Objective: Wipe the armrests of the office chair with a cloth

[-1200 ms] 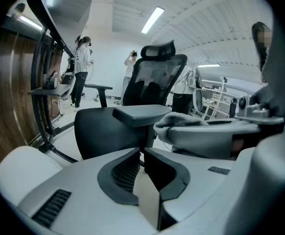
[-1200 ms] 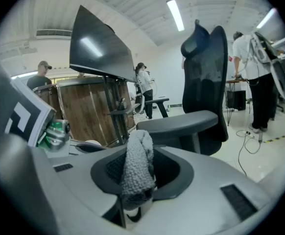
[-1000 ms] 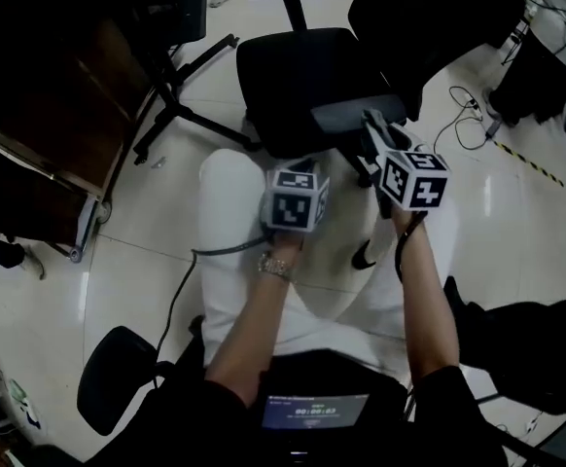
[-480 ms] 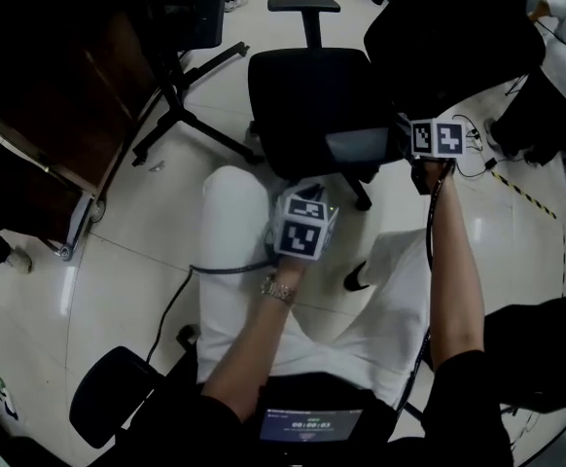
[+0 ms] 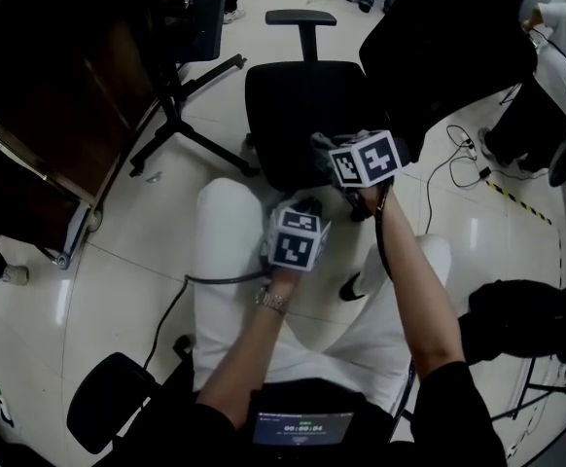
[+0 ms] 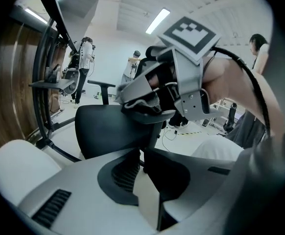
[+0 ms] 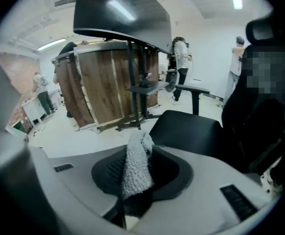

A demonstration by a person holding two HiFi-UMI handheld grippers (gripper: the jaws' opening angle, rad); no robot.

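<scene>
The black office chair stands in front of my knees. Its far armrest is bare. My right gripper sits over the near armrest, shut on a grey knitted cloth. In the right gripper view the cloth hangs pinched between the jaws, with the seat beyond it. In the left gripper view the cloth rests on the near armrest under the right gripper. My left gripper hovers lower, near my lap, with its jaws together and nothing in them.
A wooden cabinet and a second chair's star base stand to the left. A dark chair back is behind on the right, with cables on the floor. Another black chair is at the lower left. People stand far off.
My right gripper has swept with the cloth from the right end of the near armrest towards the left. The left gripper has stayed near my lap.
</scene>
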